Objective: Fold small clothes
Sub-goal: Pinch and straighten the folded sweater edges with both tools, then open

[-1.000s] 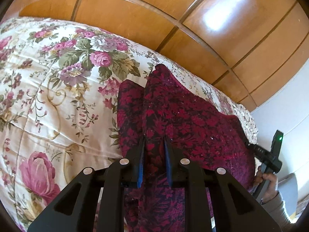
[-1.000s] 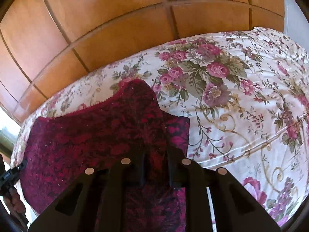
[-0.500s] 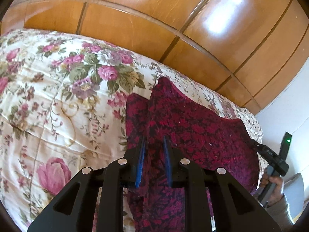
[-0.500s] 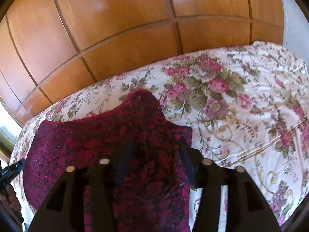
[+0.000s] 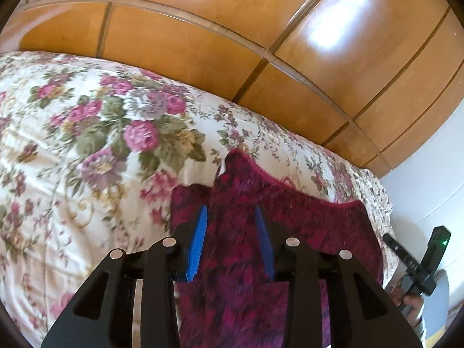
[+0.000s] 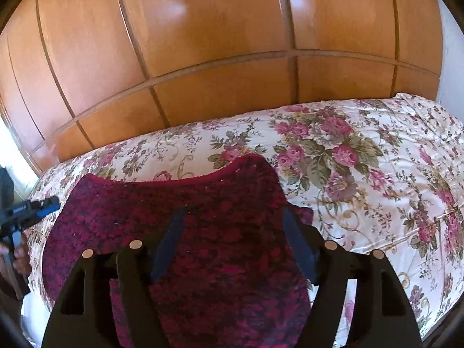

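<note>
While both jaws have just been opening, left hand-held gripper (image 5: 230, 226) and right hand-held gripper (image 6: 232, 232), now released, should lift straight off the crimson patterned garment (image 6: 179, 232) beneath them without dragging its fold across the floral bedspread (image 6: 362, 174).

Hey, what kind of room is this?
Most likely a bedroom: a bed under a floral bedspread, a wall of wooden wardrobe doors behind it, and a dark red knitted garment lying on the bedspread.
</note>
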Action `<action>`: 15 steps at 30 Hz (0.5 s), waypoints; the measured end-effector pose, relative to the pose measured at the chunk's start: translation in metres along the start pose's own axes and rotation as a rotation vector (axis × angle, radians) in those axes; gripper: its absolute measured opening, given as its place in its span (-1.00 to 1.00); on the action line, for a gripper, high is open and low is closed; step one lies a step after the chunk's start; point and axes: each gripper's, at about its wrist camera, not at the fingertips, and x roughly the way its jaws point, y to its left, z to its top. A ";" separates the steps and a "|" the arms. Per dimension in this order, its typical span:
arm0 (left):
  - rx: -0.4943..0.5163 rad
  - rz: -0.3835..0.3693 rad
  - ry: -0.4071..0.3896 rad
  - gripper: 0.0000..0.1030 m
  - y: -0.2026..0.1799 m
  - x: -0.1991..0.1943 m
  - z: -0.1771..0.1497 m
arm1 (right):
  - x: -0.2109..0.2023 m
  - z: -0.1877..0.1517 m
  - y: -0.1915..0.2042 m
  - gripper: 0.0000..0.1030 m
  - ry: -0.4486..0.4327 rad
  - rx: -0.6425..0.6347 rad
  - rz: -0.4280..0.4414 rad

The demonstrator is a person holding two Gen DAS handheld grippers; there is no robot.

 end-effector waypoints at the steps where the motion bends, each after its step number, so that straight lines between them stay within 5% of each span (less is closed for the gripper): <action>1: 0.011 0.009 0.008 -0.37 -0.005 0.006 0.006 | 0.002 0.001 0.000 0.39 0.004 0.000 0.001; 6: 0.005 0.030 0.056 -0.37 -0.019 0.030 0.027 | 0.014 0.009 0.001 0.45 0.027 0.001 0.001; 9: 0.040 0.101 0.064 -0.86 -0.026 0.041 0.030 | 0.027 0.014 0.001 0.50 0.057 0.001 -0.023; 15: 0.021 0.247 0.081 -0.92 -0.006 0.067 0.021 | 0.082 0.017 -0.009 0.51 0.176 0.011 -0.108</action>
